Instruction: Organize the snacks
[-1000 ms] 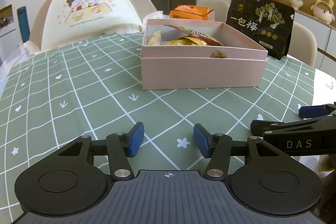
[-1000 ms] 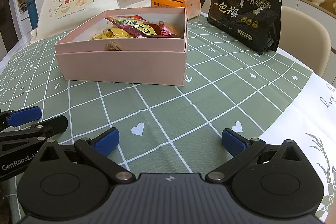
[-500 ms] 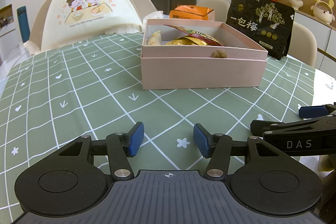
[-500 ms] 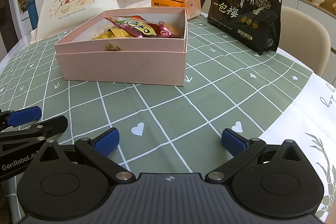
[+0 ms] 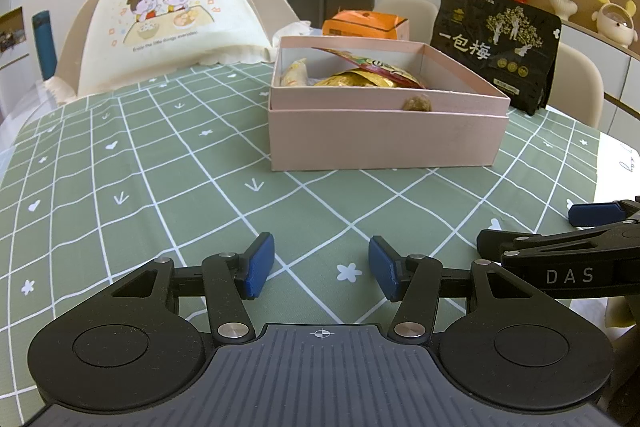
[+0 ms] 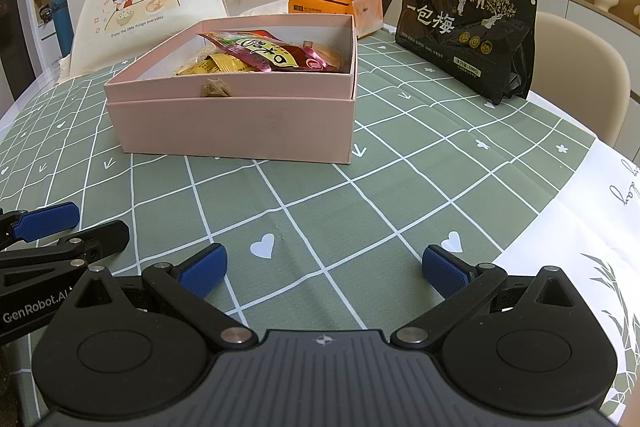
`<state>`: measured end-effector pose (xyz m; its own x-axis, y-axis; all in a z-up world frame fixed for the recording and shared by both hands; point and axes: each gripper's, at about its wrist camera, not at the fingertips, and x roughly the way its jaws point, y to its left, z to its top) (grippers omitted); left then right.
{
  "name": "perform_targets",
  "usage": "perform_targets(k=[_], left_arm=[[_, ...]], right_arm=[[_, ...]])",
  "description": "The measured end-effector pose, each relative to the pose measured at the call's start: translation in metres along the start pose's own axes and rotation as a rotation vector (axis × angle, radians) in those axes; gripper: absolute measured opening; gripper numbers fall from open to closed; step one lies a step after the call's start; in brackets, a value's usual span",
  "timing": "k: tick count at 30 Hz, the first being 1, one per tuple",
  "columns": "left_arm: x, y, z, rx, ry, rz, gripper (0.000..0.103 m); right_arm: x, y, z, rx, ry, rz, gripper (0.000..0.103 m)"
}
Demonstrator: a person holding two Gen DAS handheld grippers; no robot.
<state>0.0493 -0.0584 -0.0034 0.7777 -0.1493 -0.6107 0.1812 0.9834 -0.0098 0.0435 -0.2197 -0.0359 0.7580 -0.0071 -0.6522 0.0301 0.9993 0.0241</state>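
A pink box [image 5: 384, 137] [image 6: 240, 125] stands on the green checked tablecloth and holds several snack packets, with a red one [image 6: 268, 53] on top of yellow ones [image 5: 360, 81]. A black snack bag [image 5: 496, 47] [image 6: 468, 23] stands upright to the box's right. An orange carton [image 5: 364, 25] [image 6: 332, 1] lies behind the box. My left gripper [image 5: 322, 267] is open and empty, low over the cloth in front of the box. My right gripper [image 6: 324, 269] is wide open and empty, beside the left one.
A cream mesh food cover [image 5: 168, 27] with a cartoon print stands at the back left. Beige chairs [image 6: 580, 75] stand round the table. The cloth's white border [image 6: 592, 227] runs along the right edge. Shelves with ornaments line the far wall.
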Motion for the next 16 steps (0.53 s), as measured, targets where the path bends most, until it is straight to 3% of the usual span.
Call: perform_targets(k=[16], left_arm=[[0.0002, -0.0002, -0.0001, 0.002, 0.0, 0.009, 0.057]], right_arm=[[0.0002, 0.0, 0.0003, 0.0, -0.001, 0.0, 0.103]])
